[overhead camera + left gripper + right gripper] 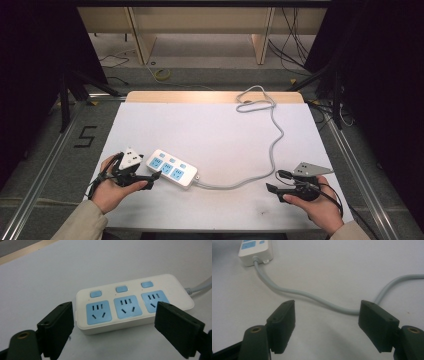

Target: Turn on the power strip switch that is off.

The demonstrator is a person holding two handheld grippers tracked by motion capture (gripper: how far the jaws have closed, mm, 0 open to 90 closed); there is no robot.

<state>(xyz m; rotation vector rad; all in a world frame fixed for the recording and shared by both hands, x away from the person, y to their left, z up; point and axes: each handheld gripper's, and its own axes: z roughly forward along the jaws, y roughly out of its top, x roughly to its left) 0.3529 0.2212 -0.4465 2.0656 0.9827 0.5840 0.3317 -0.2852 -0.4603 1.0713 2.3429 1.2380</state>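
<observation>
A white plastic power strip with three blue sockets (171, 168) lies near the front-left corner of the white table (215, 130). The left gripper (113, 322), released, straddles its near end, seemingly to grip it. The right gripper (327, 323), likewise released, straddles its grey cord (312, 298).

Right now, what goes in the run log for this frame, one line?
left gripper: jaws open, at power strip | right gripper: jaws open, facing grey cable | nothing held

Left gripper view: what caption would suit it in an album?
Open left gripper facing a white power strip with three blue sockets.
</observation>
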